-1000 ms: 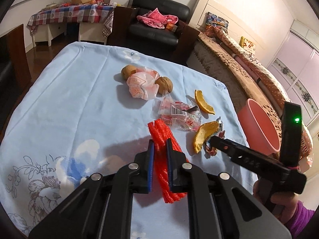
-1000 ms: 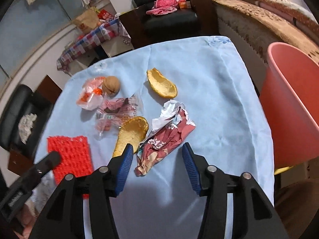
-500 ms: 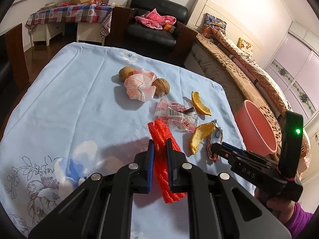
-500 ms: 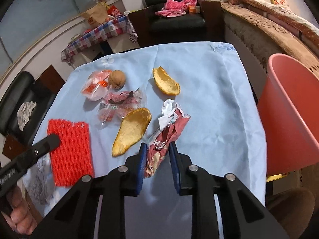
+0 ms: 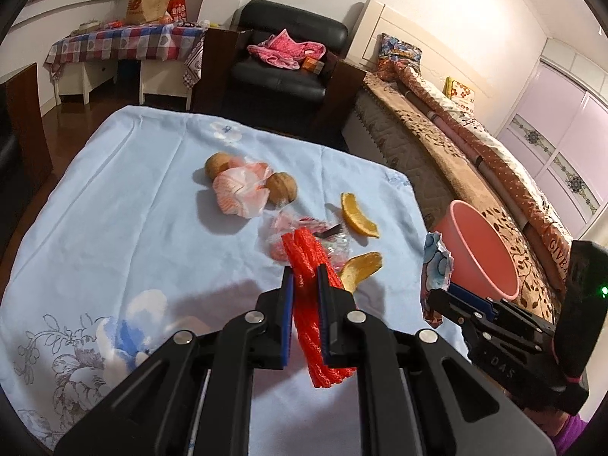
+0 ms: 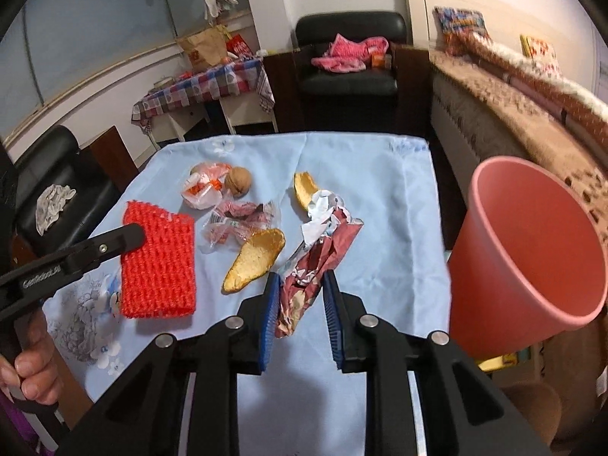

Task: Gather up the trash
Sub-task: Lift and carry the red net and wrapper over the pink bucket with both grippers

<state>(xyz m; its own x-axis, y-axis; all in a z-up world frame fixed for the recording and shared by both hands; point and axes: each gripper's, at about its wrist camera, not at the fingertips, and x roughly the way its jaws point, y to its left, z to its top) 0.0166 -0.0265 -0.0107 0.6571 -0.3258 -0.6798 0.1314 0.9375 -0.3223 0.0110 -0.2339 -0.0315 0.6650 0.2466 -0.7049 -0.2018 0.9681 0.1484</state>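
Blue cloth (image 6: 380, 197) lay beneath while my left gripper (image 5: 306, 285) pinched the red foam net (image 6: 159, 262) and my right gripper (image 6: 298, 296), just closed, clamped the foil wrapper (image 6: 319, 247), which wanted a steady carry over the pink bin (image 6: 532, 250).

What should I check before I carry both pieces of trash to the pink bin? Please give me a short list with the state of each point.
1. Left tongs hold the red net firmly: ok, pads pressed on it.
2. Right tongs hold the foil wrapper: ok, it is pinched between the pads, though its crumpled top end sticks out.
3. Both pieces lifted off the blue cloth: cannot tell.
4. Pink bin open and beside the table: ok.
5. Way to the bin free: ok, nothing stands between.
6. Peels, walnuts and clear wrappers remain: not ok, trash is left.
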